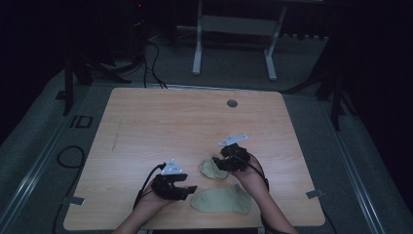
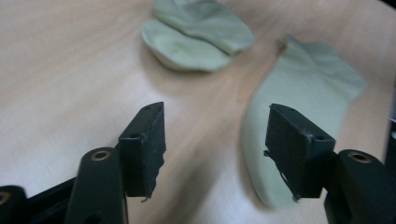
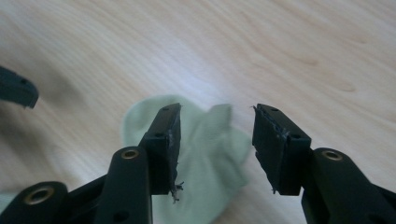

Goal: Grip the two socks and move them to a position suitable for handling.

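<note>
Fingers: right gripper (image 1: 225, 158) apart over folded sock (image 3: 205, 154), unpinched; left gripper (image 1: 191, 187) apart, empty | flat sock (image 1: 221, 201) at bench (image 1: 160, 122) near edge | socks light, limp, grippy; pinch cuff edge

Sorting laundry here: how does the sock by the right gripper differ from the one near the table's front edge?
The folded sock is doubled over on itself and looks short; the flat sock lies spread out full length. The folded sock sits farther from the table's front edge than the flat sock. Both are pale green and lie on the table.
</note>
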